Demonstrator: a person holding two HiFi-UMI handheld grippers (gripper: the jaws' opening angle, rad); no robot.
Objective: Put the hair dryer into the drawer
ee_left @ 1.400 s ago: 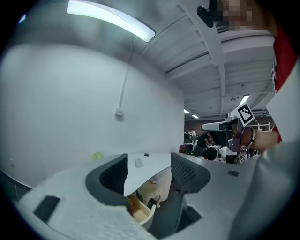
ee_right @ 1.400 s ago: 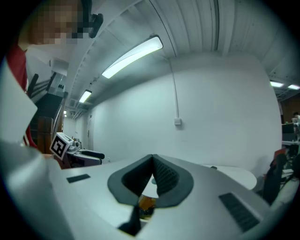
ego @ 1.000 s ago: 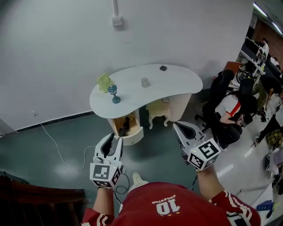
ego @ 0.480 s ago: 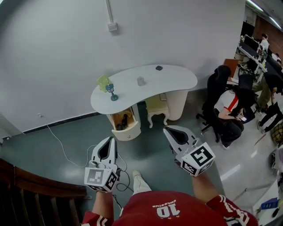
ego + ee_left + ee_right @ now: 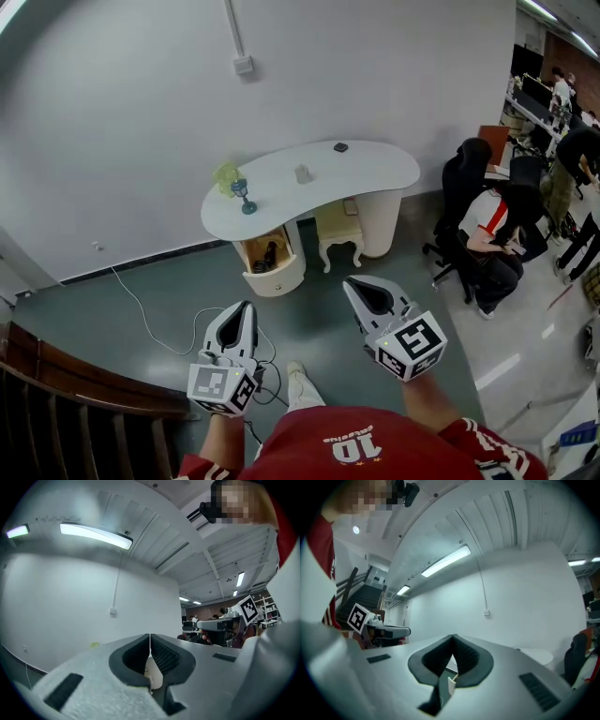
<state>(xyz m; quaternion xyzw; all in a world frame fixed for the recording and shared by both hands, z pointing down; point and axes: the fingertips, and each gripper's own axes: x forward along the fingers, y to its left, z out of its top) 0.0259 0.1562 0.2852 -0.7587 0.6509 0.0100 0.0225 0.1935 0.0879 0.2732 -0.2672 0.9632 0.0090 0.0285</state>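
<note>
A white kidney-shaped table (image 5: 366, 173) stands against the wall. Its curved drawer (image 5: 278, 279) under the left end stands open. A dark thing (image 5: 270, 253) lies inside it, too small to say whether it is the hair dryer. My left gripper (image 5: 248, 307) hangs over the green floor well in front of the drawer, shut and empty. Its tips meet in the left gripper view (image 5: 150, 637). My right gripper (image 5: 352, 283) is held level to the right, also shut on nothing. In the right gripper view its tips (image 5: 453, 639) touch.
On the table stand a green thing (image 5: 225, 175), a blue goblet (image 5: 245, 197), a clear cup (image 5: 302, 173) and a small dark object (image 5: 340, 147). A cream stool (image 5: 337, 230) sits under it. People sit on office chairs (image 5: 464, 202) at right. A cable (image 5: 141, 309) crosses the floor; a wooden railing (image 5: 84, 384) is at lower left.
Both grippers have drawn back from the table, which now lies farther off. The left jaws, apart one second ago, have closed. The drawer stays open.
</note>
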